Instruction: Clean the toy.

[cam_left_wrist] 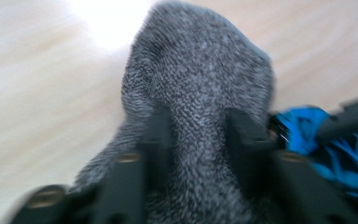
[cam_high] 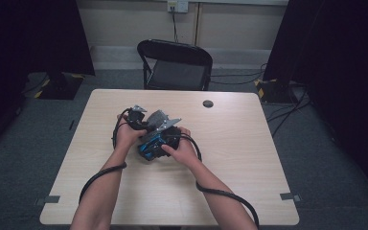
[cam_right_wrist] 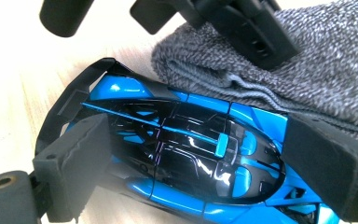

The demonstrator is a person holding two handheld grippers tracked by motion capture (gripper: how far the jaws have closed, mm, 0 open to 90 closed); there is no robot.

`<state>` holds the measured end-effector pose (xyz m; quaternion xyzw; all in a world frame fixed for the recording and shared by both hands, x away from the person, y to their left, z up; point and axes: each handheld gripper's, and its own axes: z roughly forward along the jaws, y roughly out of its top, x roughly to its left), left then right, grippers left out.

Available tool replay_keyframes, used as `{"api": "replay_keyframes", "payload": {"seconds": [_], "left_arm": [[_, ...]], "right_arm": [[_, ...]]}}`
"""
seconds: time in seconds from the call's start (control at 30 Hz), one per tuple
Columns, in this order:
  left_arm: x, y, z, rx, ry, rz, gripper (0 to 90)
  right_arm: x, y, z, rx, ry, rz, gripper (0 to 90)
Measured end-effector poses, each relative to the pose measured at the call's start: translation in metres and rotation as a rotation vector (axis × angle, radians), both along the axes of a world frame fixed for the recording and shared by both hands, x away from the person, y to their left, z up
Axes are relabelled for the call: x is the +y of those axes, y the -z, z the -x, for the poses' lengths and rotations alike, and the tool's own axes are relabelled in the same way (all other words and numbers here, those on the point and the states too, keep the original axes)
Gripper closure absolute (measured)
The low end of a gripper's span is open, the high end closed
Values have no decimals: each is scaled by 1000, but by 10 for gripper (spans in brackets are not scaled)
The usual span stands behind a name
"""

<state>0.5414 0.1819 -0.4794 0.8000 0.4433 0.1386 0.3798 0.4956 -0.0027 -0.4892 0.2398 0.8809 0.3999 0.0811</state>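
A blue and black toy car (cam_right_wrist: 168,140) lies lengthwise between the pads of my right gripper (cam_right_wrist: 200,156), which is shut on its two ends. A grey terry cloth (cam_right_wrist: 307,60) rests against the car's far side on the table. The left gripper's black fingers (cam_right_wrist: 256,32) reach onto the cloth from above. In the left gripper view, the cloth (cam_left_wrist: 196,65) bulges up between the spread jaws of my left gripper (cam_left_wrist: 198,126), and the car (cam_left_wrist: 307,126) sits just to its right. From above, both hands meet mid-table around the car (cam_high: 151,148).
The pale wooden table (cam_high: 239,158) has a small dark disc (cam_high: 208,103) near its far edge. A black folding chair (cam_high: 175,64) stands behind the table. Cables trail from both grippers along the forearms.
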Motion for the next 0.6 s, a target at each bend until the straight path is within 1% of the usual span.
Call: {"api": "replay_keyframes", "payload": {"seconds": [0.07,0.13,0.17,0.23,0.3,0.33,0.37,0.4,0.43,0.47,0.53,0.57,0.6], "left_arm": [[2,-5,1,-26,-9,32,529],[5,-9,1,-47,-15,18,479],[8,-11,2,-50,-21,33,472],[14,-13,3,-46,-30,34,471],[20,-12,3,-50,-50,32,446],[23,-11,3,-46,-53,25,437],[25,-9,3,-36,-67,19,422],[26,-7,3,-28,-82,24,413],[26,-5,2,-12,-73,22,439],[24,-2,2,-4,-75,17,455],[20,2,1,2,-54,-10,463],[17,4,1,9,-58,-9,460],[15,6,1,22,-49,-13,448]], "right_arm": [[0,0,0,0,3,-4,77],[0,1,1,-1,4,-7,77],[-1,1,1,-2,4,-10,77],[-1,1,1,-3,4,-10,77],[0,1,1,-2,4,-6,77],[0,0,1,-1,4,-6,77],[0,0,1,1,7,-7,77],[0,0,1,0,5,-6,77],[0,0,1,0,5,-5,77],[0,0,1,1,6,-5,77],[0,0,0,1,3,-2,77],[0,0,0,0,3,-4,77],[0,0,1,0,5,-5,77]]}}
